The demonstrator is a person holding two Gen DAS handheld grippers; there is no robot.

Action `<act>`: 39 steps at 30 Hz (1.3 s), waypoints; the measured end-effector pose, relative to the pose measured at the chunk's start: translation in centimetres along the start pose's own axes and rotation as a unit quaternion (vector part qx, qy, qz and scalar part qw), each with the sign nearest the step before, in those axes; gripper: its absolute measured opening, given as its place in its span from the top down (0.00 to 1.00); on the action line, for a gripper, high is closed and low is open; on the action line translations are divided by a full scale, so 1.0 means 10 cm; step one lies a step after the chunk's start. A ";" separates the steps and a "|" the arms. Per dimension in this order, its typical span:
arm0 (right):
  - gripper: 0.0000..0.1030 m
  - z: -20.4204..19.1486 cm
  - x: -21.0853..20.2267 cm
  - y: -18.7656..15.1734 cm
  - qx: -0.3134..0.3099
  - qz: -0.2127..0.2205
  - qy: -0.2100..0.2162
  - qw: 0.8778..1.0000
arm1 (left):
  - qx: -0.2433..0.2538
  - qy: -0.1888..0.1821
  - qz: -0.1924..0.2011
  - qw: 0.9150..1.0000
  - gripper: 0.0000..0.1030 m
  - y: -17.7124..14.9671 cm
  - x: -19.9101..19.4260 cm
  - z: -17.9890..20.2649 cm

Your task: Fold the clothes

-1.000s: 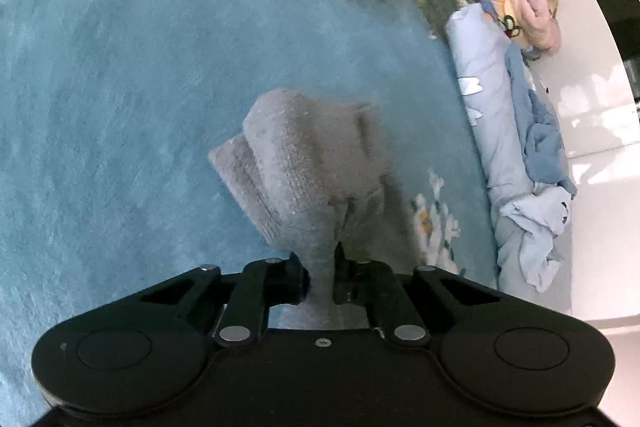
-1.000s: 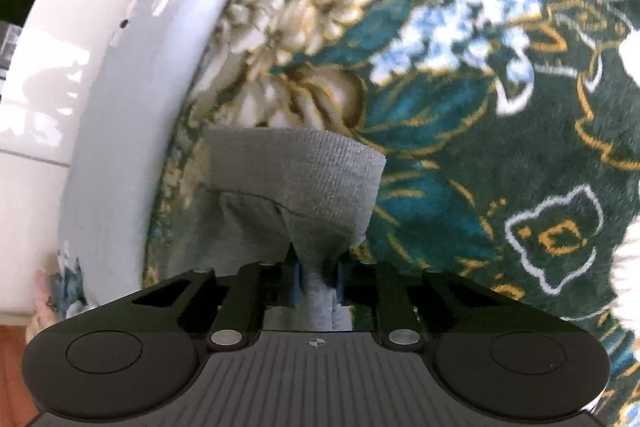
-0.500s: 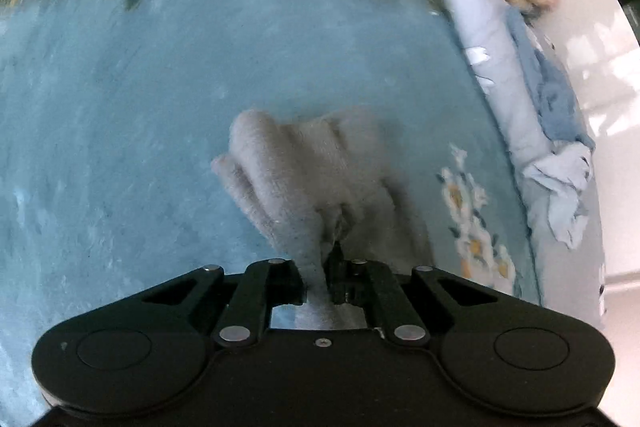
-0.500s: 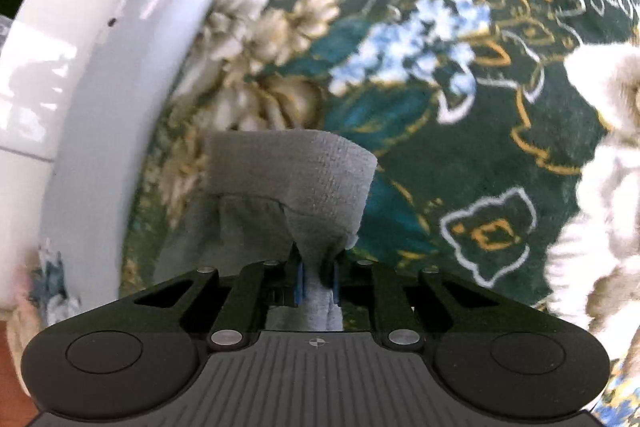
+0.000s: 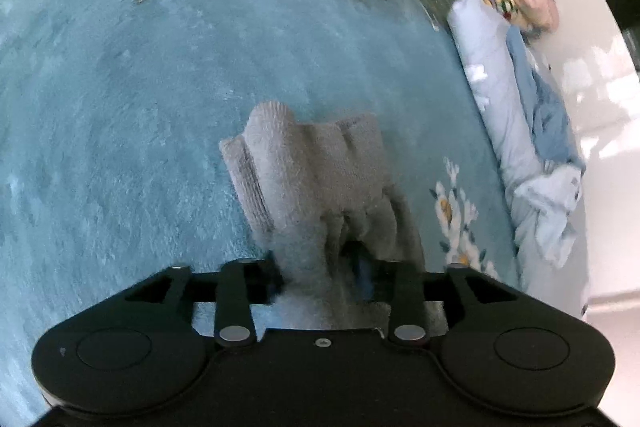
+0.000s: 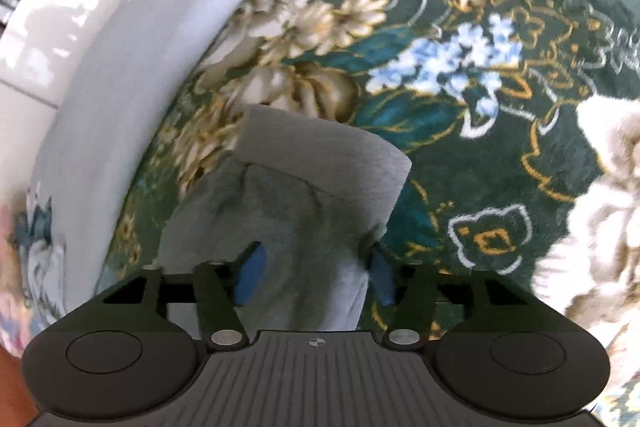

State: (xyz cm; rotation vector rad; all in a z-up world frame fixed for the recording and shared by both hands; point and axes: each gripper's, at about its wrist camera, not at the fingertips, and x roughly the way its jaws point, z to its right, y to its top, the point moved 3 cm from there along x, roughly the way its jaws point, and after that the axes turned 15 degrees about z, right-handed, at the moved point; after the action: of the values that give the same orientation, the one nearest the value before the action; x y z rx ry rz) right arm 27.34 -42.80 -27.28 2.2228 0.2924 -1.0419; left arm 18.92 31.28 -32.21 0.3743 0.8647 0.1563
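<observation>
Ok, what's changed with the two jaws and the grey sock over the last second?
Both the left gripper and right gripper have just opened their jaws, letting go of the grey sock; it still lies between them, no longer pinched. The sock stays folded on the floral blanket, and the folded clothes at the edge are unchanged.

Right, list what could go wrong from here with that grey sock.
1. Both tongs have just been opening. In the left tongs the sock fills the gap and may snag when they lift.
2. The right tongs stand clear, so the sock may slump and lose its fold.
</observation>
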 end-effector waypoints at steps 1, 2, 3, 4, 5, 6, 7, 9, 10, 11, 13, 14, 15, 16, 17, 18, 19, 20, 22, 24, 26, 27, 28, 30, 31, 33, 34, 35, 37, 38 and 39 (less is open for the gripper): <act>0.32 -0.04 -0.07 0.00 -0.013 0.006 0.000 1.000 | -0.009 0.000 0.000 1.000 0.61 0.00 0.01 -0.01; 0.26 -0.07 -0.13 -0.01 -0.025 0.007 0.003 1.000 | -0.014 0.001 0.000 1.000 0.61 0.01 0.01 -0.01; 0.26 -0.11 -0.21 -0.02 -0.038 0.007 0.008 0.999 | -0.016 0.003 0.002 1.000 0.61 0.01 0.02 0.00; 0.26 -0.14 -0.27 -0.03 -0.049 0.007 0.014 0.999 | -0.017 0.004 0.003 1.000 0.62 0.01 0.02 0.01; 0.25 -0.17 -0.32 -0.04 -0.057 0.004 0.020 0.998 | -0.016 0.005 0.006 1.000 0.63 0.01 0.01 0.03; 0.25 -0.19 -0.36 -0.06 -0.063 0.002 0.023 0.998 | -0.015 0.006 0.009 1.000 0.69 0.01 -0.01 0.04; 0.25 -0.21 -0.40 -0.07 -0.070 0.000 0.024 0.997 | -0.010 0.009 0.014 1.000 0.75 0.01 -0.04 0.08; 0.25 -0.23 -0.44 -0.09 -0.076 -0.003 0.030 0.997 | 0.018 0.019 0.025 0.999 0.86 0.01 -0.11 0.18; 0.25 -0.23 -0.44 -0.10 -0.072 -0.007 0.035 0.997 | 0.046 0.019 0.033 0.998 0.89 0.01 -0.16 0.28; 0.25 -0.24 -0.44 -0.12 -0.069 -0.010 0.039 0.997 | 0.083 0.014 0.042 0.996 0.91 0.00 -0.22 0.41; 0.25 -0.26 -0.44 -0.14 -0.067 -0.014 0.048 0.997 | 0.167 -0.008 0.061 0.984 0.92 -0.06 -0.37 0.73; 0.25 -0.27 -0.45 -0.14 -0.068 -0.011 0.051 0.996 | 0.216 -0.025 0.072 0.973 0.92 -0.11 -0.48 0.92; 0.25 -0.28 -0.45 -0.15 -0.069 -0.011 0.056 0.996 | 0.260 -0.044 0.081 0.961 0.92 -0.18 -0.58 1.09; 0.25 -0.29 -0.45 -0.15 -0.070 -0.014 0.061 0.996 | 0.302 -0.066 0.089 0.947 0.92 -0.28 -0.68 1.27; 0.25 -0.29 -0.45 -0.15 -0.070 -0.016 0.066 0.995 | 0.340 -0.088 0.094 0.932 0.92 -0.39 -0.77 1.43; 0.25 -0.29 -0.46 -0.15 -0.071 -0.018 0.069 0.995 | 0.375 -0.107 0.099 0.915 0.92 -0.50 -0.86 1.59; 0.25 -0.29 -0.46 -0.15 -0.071 -0.018 0.073 0.995 | 0.408 -0.125 0.104 0.898 0.92 -0.63 -0.95 1.72; 0.25 -0.28 -0.46 -0.15 -0.070 -0.020 0.076 0.994 | 0.439 -0.147 0.107 0.880 0.92 -0.79 -1.03 1.86; 0.25 -0.25 -0.47 -0.13 -0.065 -0.021 0.082 0.994 | 0.480 -0.186 0.101 0.851 0.92 -1.10 -1.13 2.06; 0.25 -0.21 -0.47 -0.11 -0.060 -0.022 0.087 0.994 | 0.521 -0.211 0.086 0.823 0.92 -1.49 -1.17 2.22; 0.25 -0.19 -0.47 -0.09 -0.059 -0.023 0.092 0.994 | 0.559 -0.231 0.072 0.793 0.92 -1.88 -1.19 2.33; 0.25 -0.18 -0.47 -0.09 -0.059 -0.024 0.095 0.993 | 0.575 -0.239 0.065 0.780 0.92 -2.07 -1.19 2.36; 0.25 -0.17 -0.47 -0.08 -0.061 -0.025 0.098 0.993 | 0.591 -0.246 0.057 0.766 0.92 -2.27 -1.19 2.38; 0.25 -0.15 -0.45 -0.07 -0.065 -0.029 0.103 0.992 | 0.627 -0.262 0.042 0.732 0.92 -2.69 -1.20 2.39; 0.25 -0.14 -0.45 -0.06 -0.067 -0.030 0.105 0.992 | 0.649 -0.269 0.036 0.711 0.92 -2.89 -1.21 2.35; 0.25 -0.12 -0.43 -0.06 -0.070 -0.034 0.108 0.991 | 0.680 -0.279 0.019 0.678 0.92 -3.21 -1.24 2.25; 0.25 -0.11 -0.42 -0.06 -0.070 -0.036 0.111 0.991 | 0.690 -0.278 0.010 0.668 0.92 -3.32 -1.24 2.18; 0.25 -0.10 -0.41 -0.06 -0.071 -0.039 0.113 0.990 | 0.699 -0.275 0.001 0.660 0.92 -3.42 -1.23 2.12; 0.25 -0.09 -0.38 -0.08 -0.073 -0.043 0.113 0.990 | 0.713 -0.263 -0.020 0.650 0.92 -3.56 -1.15 2.00; 0.25 -0.08 -0.37 -0.10 -0.072 -0.047 0.114 0.990 | 0.718 -0.257 -0.030 0.646 0.92 -3.62 -1.11 1.95; 0.25 -0.07 -0.35 -0.12 -0.071 -0.052 0.114 0.990 | 0.721 -0.253 -0.037 0.644 0.92 -3.65 -1.08 1.90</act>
State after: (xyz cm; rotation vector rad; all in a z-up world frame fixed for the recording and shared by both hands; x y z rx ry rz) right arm 24.95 -41.17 -24.87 2.2181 0.5703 -0.7916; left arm 25.92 -10.40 -27.26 1.7984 0.2479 -0.7802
